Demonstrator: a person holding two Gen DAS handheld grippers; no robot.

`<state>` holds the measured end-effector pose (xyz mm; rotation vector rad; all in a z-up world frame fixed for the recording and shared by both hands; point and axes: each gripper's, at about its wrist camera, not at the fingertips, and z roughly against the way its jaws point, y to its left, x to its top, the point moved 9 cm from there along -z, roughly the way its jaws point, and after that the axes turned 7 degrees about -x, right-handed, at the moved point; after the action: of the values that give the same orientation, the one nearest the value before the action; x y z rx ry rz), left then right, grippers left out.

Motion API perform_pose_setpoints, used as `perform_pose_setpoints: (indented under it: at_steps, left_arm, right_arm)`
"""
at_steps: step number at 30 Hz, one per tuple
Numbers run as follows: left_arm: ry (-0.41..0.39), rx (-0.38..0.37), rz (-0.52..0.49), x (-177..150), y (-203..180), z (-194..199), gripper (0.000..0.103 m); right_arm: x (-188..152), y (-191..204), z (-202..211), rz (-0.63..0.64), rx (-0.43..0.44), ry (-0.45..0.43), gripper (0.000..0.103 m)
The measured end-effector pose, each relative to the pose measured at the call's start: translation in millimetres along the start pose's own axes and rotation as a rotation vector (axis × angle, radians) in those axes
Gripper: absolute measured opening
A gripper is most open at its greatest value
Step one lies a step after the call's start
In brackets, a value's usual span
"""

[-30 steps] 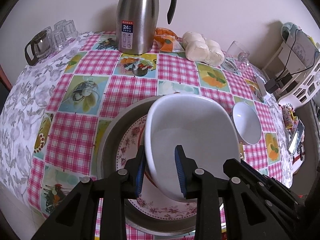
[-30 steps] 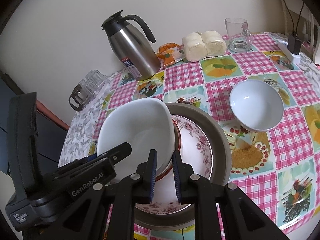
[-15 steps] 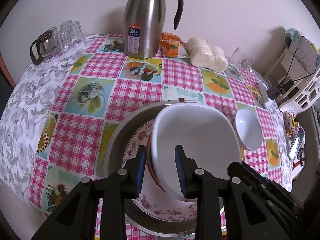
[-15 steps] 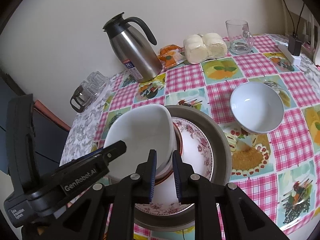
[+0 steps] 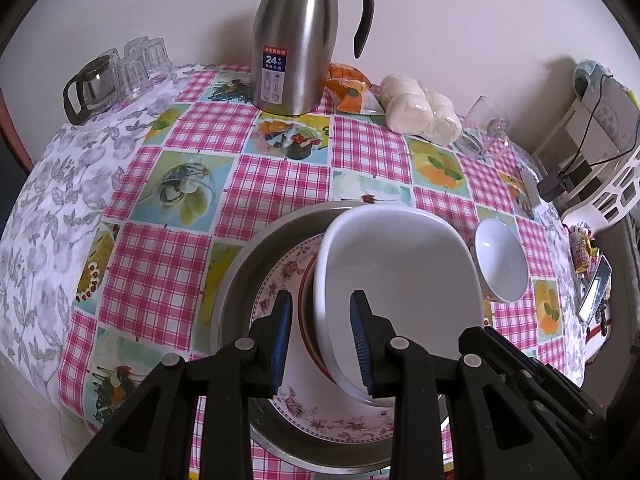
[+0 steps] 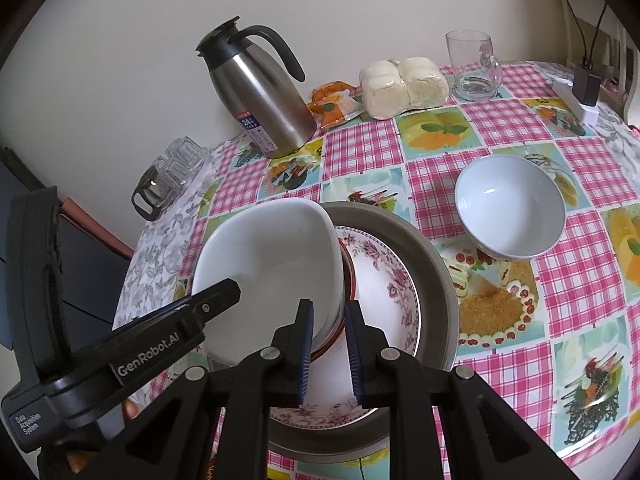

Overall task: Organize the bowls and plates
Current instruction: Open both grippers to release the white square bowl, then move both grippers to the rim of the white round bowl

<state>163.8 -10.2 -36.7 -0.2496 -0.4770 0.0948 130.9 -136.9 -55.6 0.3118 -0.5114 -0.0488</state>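
Note:
A white square bowl is nested in a red-rimmed bowl, and both tilt over a floral plate inside a metal basin. My left gripper is shut on the bowls' near-left rim, one pad inside and one outside. My right gripper is shut on the opposite rim the same way. A small round white bowl stands alone on the checked cloth to the right of the basin.
A steel thermos, an orange packet, wrapped buns and a glass mug line the back by the wall. Glasses and a glass pot stand at the back left. A white rack with cables is at the right edge.
Almost nothing: the left wrist view has drifted slightly, and both grippers keep the same hold on the tilted bowls.

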Motion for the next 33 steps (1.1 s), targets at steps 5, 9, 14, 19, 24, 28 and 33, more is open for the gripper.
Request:
perform_pose_setpoints:
  at_steps: [5,9,14,19,24,28,33]
  left_arm:
    - [-0.027,-0.005,0.002,4.0,-0.4,7.4,0.042]
    - [-0.069,0.019,0.001,9.5,1.4,16.3,0.051]
    - [-0.104,0.065,0.025,14.5,10.4,23.8,0.063]
    - [-0.118,0.141,0.062,16.1,30.1,27.7,0.074]
    - [-0.147,0.193,0.097,18.1,44.8,33.1,0.079]
    - [-0.181,0.222,0.133,21.0,54.5,39.6,0.085]
    - [-0.205,0.227,0.174,21.3,60.0,43.3,0.090]
  right_arm:
    - [6.5,1.7,12.1,0.002,0.004,-0.042,0.019]
    - [12.4,-0.7,18.4,0.001,-0.026,-0.075,0.027]
    - [17.0,-5.4,22.4,0.000,-0.060,-0.103,0.052]
    - [19.5,-13.1,22.4,-0.012,-0.085,-0.114,0.069]
    - [21.7,-16.9,23.4,-0.011,-0.101,-0.132,0.083]
    - [23.2,-15.8,24.9,0.008,-0.107,-0.148,0.086]
    - [23.3,-15.5,25.8,0.029,-0.117,-0.157,0.098]
